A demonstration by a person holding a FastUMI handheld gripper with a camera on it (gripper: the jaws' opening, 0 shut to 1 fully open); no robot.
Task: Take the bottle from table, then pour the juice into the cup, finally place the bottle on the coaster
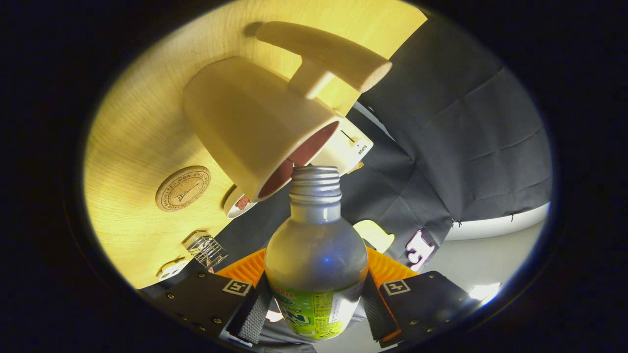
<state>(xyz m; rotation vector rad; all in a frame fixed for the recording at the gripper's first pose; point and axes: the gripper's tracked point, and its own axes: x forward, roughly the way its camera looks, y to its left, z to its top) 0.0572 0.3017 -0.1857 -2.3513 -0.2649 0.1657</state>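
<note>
We note a pale wood table (pixel 132 132). Standing on it: a cream cup (pixel 235 117) with a side handle. A round cork coaster (pixel 183 188) lies flat near the cup, apart from it, with nothing on it. A small clear ribbed item (pixel 206 249) sits at the table edge. A white box (pixel 348 147) is behind the cup. The gripper (pixel 316 304) clamps the bottle (pixel 316 255) with both fingers.

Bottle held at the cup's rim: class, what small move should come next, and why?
Probably tip the bottle a little further. The gripper has both fingers pressed on its sides, and its open, capless mouth sits right at the rim of the cup, yet no juice is seen passing into it. The coaster waits on the table for afterwards.
</note>
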